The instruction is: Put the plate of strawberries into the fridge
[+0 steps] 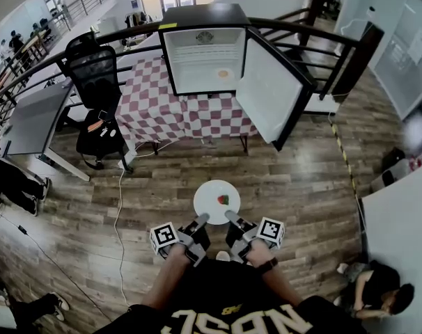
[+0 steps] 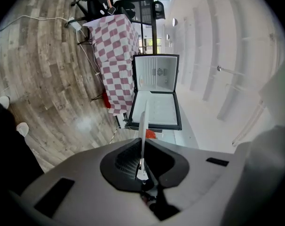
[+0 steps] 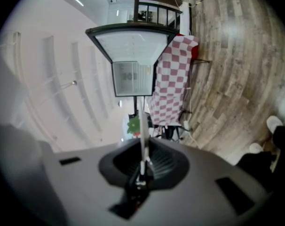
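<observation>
— Where's the plate [image 1: 212, 199]?
— Held over the floor [image 1: 301, 179], one strawberry [image 1: 223, 200] on it. The left gripper [image 1: 202, 219] has its jaws clamped on the rim at 7 o'clock, and the right gripper [image 1: 230, 216] at 5.
— The fridge [image 1: 204, 54]?
— At 12 o'clock, door open, on the checked desk [image 1: 162, 113].

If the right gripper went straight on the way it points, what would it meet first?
Past the plate that the right gripper grips, the way looks free up to the open fridge on the checkered table; depth is unclear.
</observation>
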The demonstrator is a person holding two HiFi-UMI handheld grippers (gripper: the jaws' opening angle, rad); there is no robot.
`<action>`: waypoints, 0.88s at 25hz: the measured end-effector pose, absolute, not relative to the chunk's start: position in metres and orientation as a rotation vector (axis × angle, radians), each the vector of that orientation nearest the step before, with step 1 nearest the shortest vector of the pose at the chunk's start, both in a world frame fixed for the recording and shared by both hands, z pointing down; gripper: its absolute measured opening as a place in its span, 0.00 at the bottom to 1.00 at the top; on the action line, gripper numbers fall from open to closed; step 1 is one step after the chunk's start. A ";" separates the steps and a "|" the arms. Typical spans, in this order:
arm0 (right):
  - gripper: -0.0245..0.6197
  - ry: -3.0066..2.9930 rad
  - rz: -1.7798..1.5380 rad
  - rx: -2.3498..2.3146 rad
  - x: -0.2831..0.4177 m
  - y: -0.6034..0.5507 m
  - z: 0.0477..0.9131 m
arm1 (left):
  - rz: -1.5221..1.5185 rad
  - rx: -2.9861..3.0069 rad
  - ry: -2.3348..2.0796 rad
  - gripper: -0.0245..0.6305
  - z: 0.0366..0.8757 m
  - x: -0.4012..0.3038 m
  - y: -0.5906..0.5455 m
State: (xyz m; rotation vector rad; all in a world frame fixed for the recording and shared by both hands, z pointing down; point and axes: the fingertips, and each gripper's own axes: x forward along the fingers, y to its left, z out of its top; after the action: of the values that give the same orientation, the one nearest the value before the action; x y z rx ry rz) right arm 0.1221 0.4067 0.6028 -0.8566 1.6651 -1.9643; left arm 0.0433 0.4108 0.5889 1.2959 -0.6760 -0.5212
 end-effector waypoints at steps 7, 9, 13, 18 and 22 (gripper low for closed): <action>0.09 1.650 -2.029 -0.815 0.112 0.399 0.627 | -0.546 1.230 -0.730 0.09 0.614 0.034 0.405; 0.09 1.646 -2.033 -0.823 0.113 0.386 0.631 | -0.548 1.212 -0.722 0.09 0.619 0.035 0.393; 0.09 1.608 -2.022 -0.868 0.119 0.345 0.640 | -0.524 1.207 -0.695 0.09 0.628 0.042 0.350; 0.09 1.590 -1.971 -0.912 0.115 0.272 0.637 | -0.503 1.223 -0.648 0.09 0.624 0.037 0.273; 0.09 1.606 -1.917 -0.936 0.103 0.203 0.618 | -0.501 1.259 -0.611 0.09 0.603 0.023 0.203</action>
State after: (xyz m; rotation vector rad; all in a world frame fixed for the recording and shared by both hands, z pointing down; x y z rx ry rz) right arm 0.1025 0.2030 0.6184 -0.9364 1.6055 -1.9173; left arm 0.0233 0.2026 0.6027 1.2592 -0.6112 -0.5005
